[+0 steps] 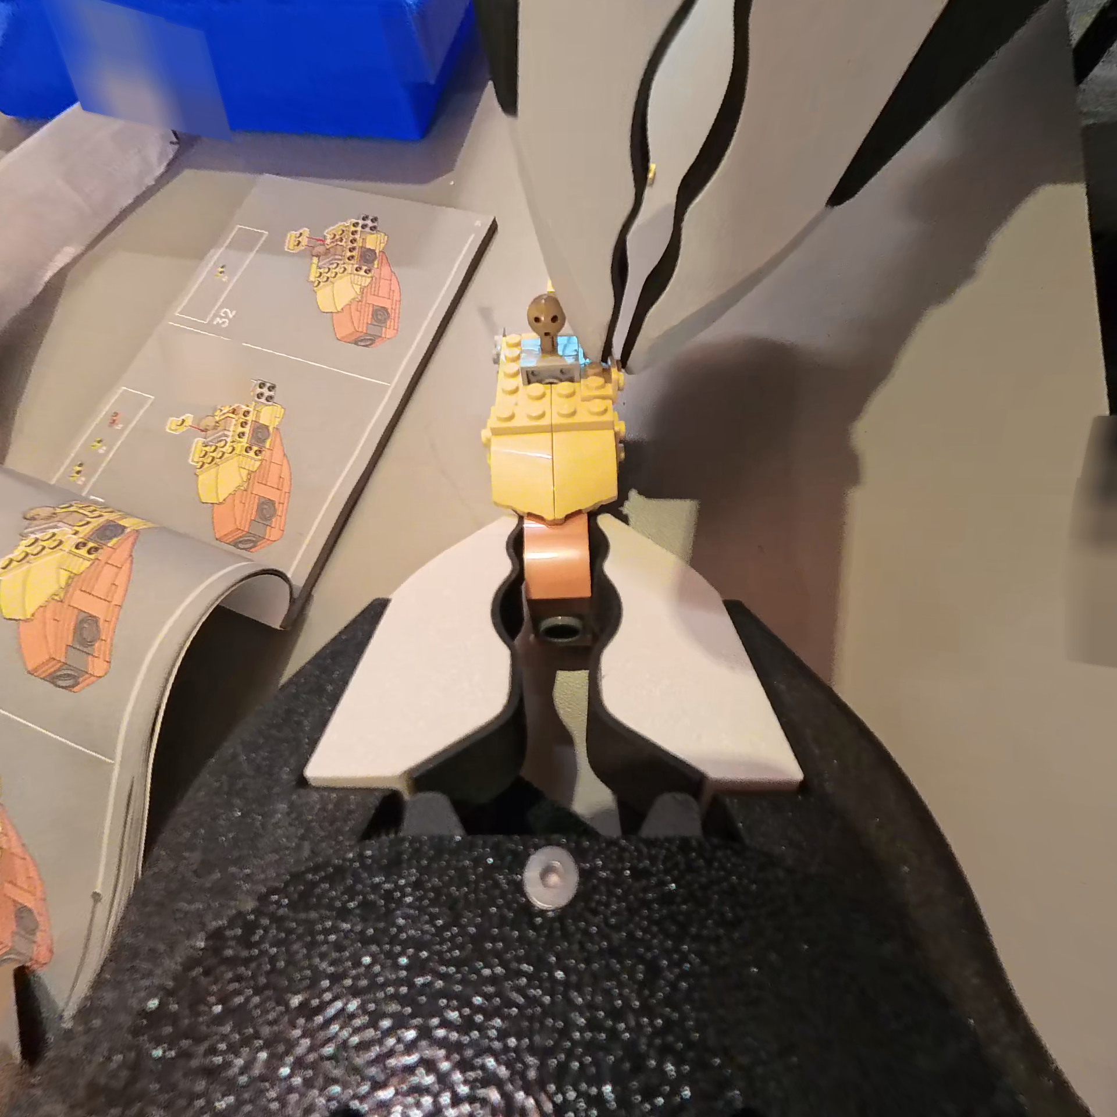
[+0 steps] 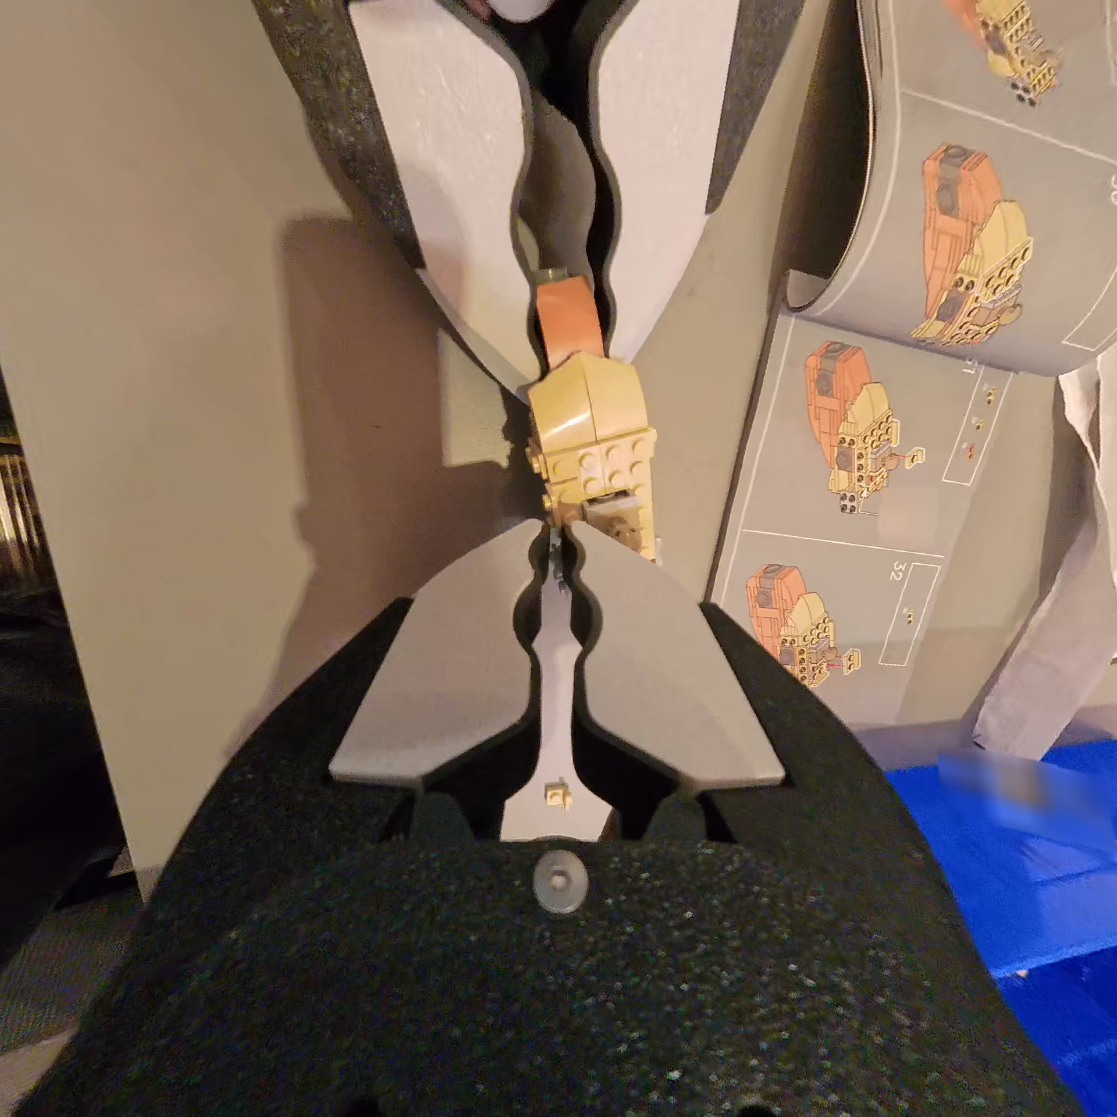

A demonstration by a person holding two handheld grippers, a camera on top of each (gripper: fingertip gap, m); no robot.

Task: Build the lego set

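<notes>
The lego model has a tan studded front and an orange rear. My left gripper is shut on the orange rear and holds the model above the table. A brown ball-joint piece stands up at the model's far end. My right gripper comes in from above and touches that far end. In the right wrist view the right gripper is shut on a small grey piece, pressed against the tan model. The left gripper shows beyond it.
The open instruction booklet lies left of the model; it also shows in the right wrist view. A blue bin stands behind it. A small tan piece lies on the grey table. White paper lies at the right. Left tips to right tips: about 5 centimeters.
</notes>
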